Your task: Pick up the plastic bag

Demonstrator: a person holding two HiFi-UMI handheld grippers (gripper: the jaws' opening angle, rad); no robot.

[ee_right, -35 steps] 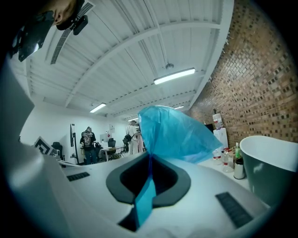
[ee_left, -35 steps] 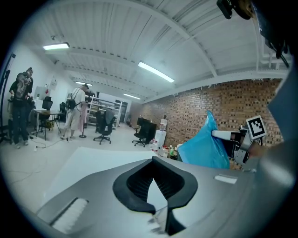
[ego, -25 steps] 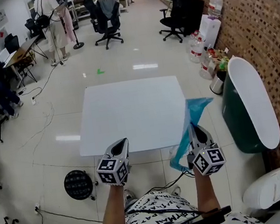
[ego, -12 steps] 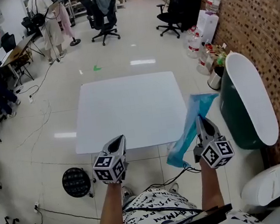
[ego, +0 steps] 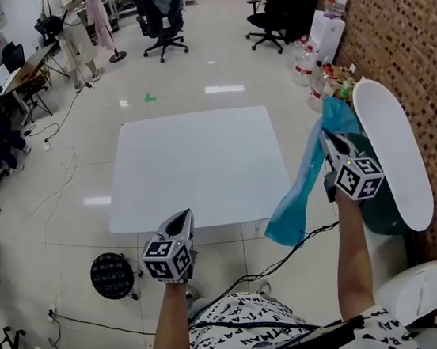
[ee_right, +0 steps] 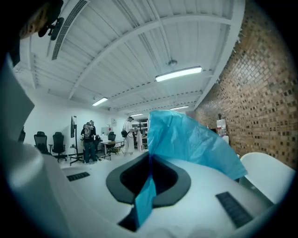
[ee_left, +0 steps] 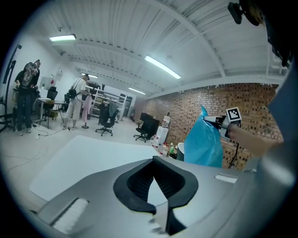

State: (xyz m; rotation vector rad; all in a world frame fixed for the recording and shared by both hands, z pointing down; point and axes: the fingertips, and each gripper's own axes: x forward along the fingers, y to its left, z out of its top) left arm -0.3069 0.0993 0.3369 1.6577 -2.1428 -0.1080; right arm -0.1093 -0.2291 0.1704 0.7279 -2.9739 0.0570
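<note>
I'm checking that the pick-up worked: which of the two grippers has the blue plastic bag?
The right gripper: its jaws are shut on the blue plastic bag, which hangs from it. The left gripper holds nothing.

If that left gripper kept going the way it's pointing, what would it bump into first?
Most likely the white table: the left gripper aims slightly downward toward its near edge, though depth is hard to judge.
</note>
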